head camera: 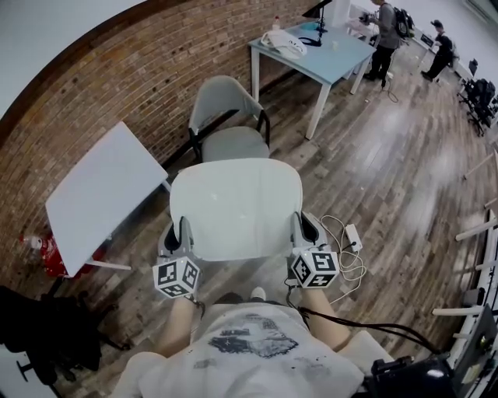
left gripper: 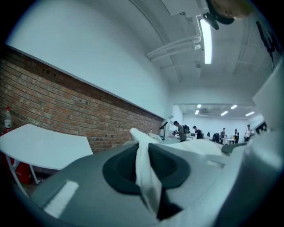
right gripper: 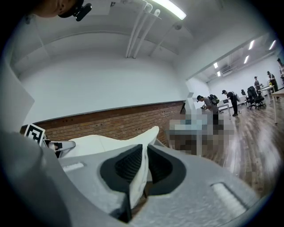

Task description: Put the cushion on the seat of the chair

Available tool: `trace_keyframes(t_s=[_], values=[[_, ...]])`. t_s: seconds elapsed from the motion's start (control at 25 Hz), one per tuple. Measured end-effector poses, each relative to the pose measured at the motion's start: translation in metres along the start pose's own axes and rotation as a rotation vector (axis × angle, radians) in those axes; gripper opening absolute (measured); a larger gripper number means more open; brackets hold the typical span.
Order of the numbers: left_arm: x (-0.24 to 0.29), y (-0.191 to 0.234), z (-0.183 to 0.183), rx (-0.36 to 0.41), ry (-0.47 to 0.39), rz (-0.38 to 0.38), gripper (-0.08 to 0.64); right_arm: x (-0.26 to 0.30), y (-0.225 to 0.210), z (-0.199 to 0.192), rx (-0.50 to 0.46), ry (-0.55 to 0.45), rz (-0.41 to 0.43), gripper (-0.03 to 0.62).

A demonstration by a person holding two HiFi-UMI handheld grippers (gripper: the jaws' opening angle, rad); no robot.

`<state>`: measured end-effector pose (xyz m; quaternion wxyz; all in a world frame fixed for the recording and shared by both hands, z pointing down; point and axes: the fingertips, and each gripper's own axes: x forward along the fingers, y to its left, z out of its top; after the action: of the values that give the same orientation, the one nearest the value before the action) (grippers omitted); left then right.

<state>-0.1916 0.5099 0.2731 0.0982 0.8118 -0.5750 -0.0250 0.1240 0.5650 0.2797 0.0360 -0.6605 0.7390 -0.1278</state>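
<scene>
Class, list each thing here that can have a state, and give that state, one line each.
Cushion: held up between both grippers, not on the chair.
Left gripper: shut on the cushion's left edge.
Right gripper: shut on the cushion's right edge.
Chair: upright, seat bare.

We see a bright, evenly lit room. A ceiling tube light [left gripper: 205, 40] glares white in the left gripper view, and another [right gripper: 171, 8] in the right gripper view. The wooden floor [head camera: 389, 163] carries a pale sheen in the head view, and shadows stay soft. All views bow strongly, and the gripper views darken at their corners. The cushion [left gripper: 145, 177] close to the lens is blurred.
</scene>
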Motion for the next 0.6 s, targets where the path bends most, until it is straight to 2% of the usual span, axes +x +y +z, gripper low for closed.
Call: trace_keyframes(t_s=[0.32,0.6], values=[[0.033,0.004,-0.005,-0.007,0.016,0.009,0.046,0.033,-0.015,-0.001,0.012,0.013,0.002,0.029],[0.111,0.028,-0.010,-0.015,0.025,-0.021,0.046,0.105,-0.026,-0.005,0.010,0.031,-0.028,0.029]])
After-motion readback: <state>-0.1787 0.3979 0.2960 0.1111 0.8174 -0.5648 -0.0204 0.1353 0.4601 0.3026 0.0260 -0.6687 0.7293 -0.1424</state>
